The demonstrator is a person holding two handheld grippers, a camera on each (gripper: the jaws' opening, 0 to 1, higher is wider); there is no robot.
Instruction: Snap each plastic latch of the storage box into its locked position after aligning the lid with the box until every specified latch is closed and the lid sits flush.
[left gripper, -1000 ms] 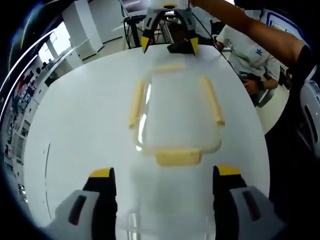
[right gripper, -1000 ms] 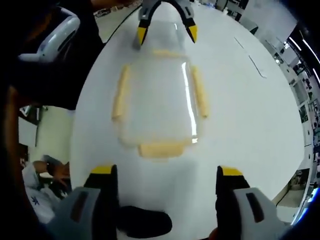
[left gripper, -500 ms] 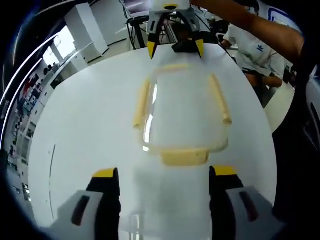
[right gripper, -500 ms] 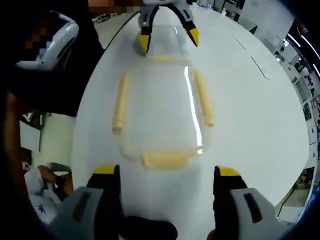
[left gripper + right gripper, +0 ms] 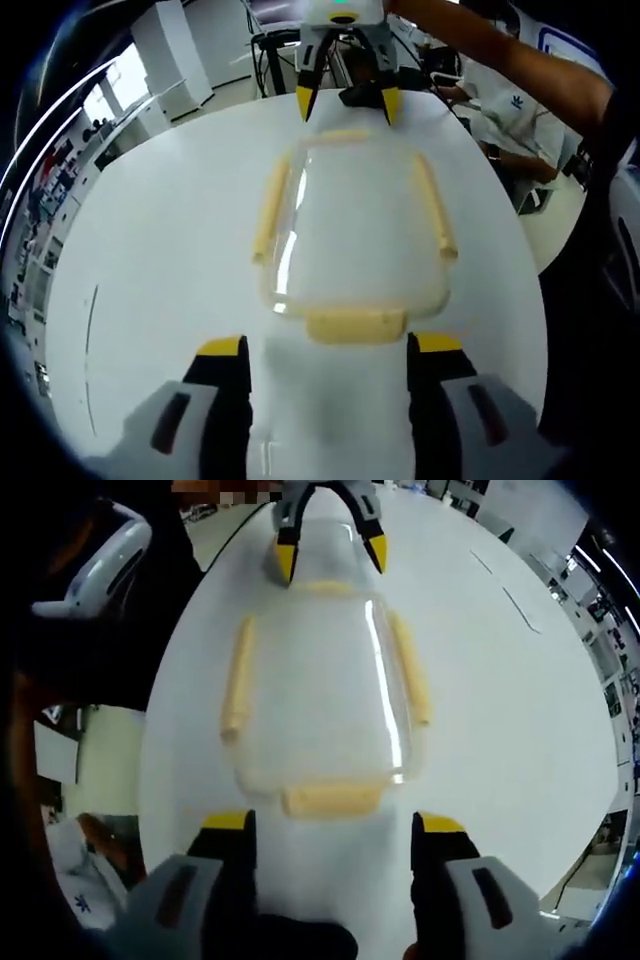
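Table (image 5: 150, 240) white and round, storage box (image 5: 355, 235) centred, office behind

No readable text, label, number or sign anywhere in either view, apart from a small dark logo, too small to make out, on the white shirt (image 5: 505, 95) of a seated person seen beyond the table in the left gripper view.
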